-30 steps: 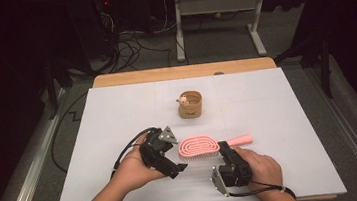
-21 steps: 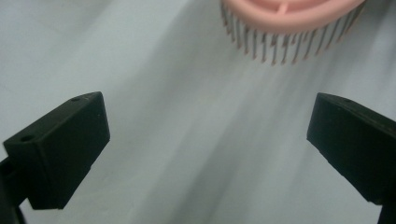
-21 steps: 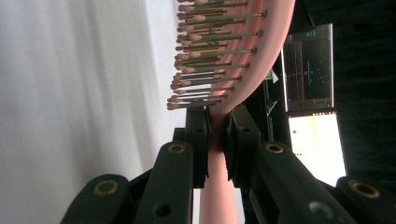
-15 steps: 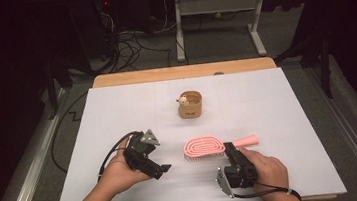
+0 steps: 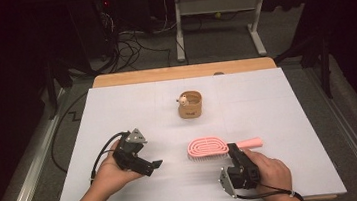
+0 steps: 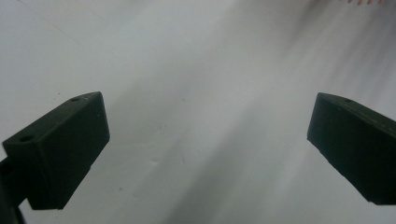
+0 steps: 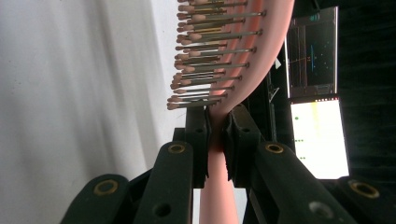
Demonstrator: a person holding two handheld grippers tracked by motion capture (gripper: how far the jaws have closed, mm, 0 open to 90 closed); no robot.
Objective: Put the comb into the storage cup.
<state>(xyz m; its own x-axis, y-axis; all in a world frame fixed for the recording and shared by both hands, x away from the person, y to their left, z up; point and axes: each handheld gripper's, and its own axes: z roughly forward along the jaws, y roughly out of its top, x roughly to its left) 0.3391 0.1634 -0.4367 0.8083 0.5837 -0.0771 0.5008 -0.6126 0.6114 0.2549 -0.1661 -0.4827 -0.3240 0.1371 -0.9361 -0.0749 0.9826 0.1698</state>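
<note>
A pink hairbrush (image 5: pixel 210 146) lies near the table's front, bristles down, with its handle (image 5: pixel 249 143) pointing right. My right gripper (image 5: pixel 234 152) is shut on the brush where the head meets the handle; in the right gripper view the pads clamp the pink neck (image 7: pixel 217 122) below the bristles (image 7: pixel 205 56). My left gripper (image 5: pixel 156 165) is at the front left, apart from the brush, held low over the white table. In the left gripper view its gripper (image 6: pixel 205 140) stands open with bare table between the jaws. A small tan wooden cup (image 5: pixel 190 105) sits mid-table.
The white table cover (image 5: pixel 277 100) ends at a wooden strip (image 5: pixel 183 72) at the back. Beyond it are cables on the floor and a white desk frame (image 5: pixel 215 11). Lit screens (image 7: pixel 317 135) appear in the right gripper view.
My left gripper has drawn away from the brush, leftward and toward the front edge, and sits a little lower. The right gripper and the brush have stayed put.
</note>
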